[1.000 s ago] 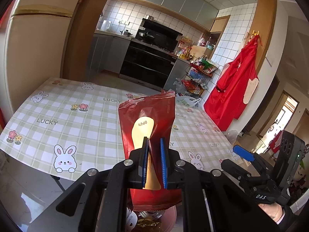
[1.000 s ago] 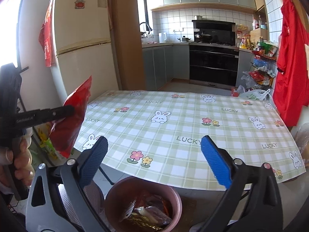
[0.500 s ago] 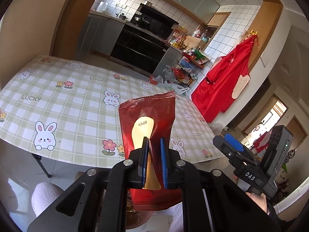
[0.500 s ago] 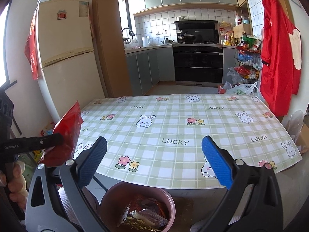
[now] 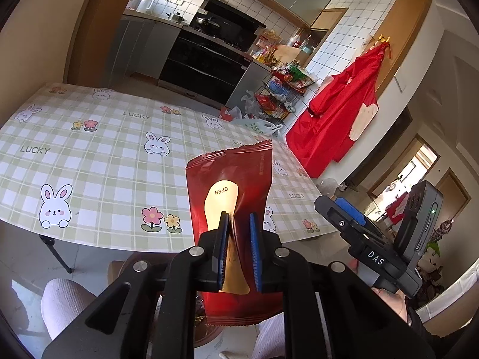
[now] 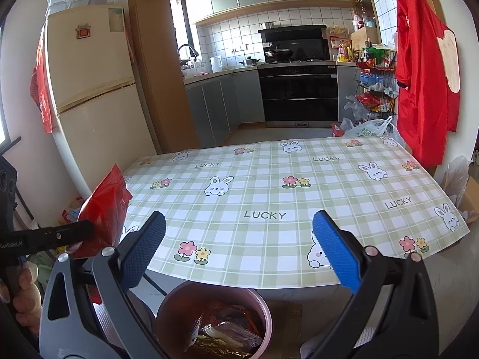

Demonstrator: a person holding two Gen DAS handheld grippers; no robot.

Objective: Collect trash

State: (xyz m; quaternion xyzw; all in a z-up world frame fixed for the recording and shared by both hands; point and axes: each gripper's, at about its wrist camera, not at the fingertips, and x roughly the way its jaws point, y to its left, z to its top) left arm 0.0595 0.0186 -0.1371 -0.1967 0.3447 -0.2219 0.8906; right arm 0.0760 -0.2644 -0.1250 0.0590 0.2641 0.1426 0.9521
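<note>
Nearly finished: left claw (image 5: 238, 251) clamped on red wrapper (image 5: 232, 179), right claw (image 6: 238, 252) spread wide, bin (image 6: 170, 314) below holding trash; desk (image 6: 299, 197) ahead bare.

One red wrapper (image 5: 236, 197), lower centre, between two grippers. One pink bin (image 6: 214, 320), bottom centre, holding several wrappers.

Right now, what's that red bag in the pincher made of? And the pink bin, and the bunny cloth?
The red bag looks like glossy plastic or foil film: it shines and creases. The pink bin seems smooth molded plastic. The bunny cloth is probably wipeable vinyl, since it reflects light and lies stiff at the edge.
</note>
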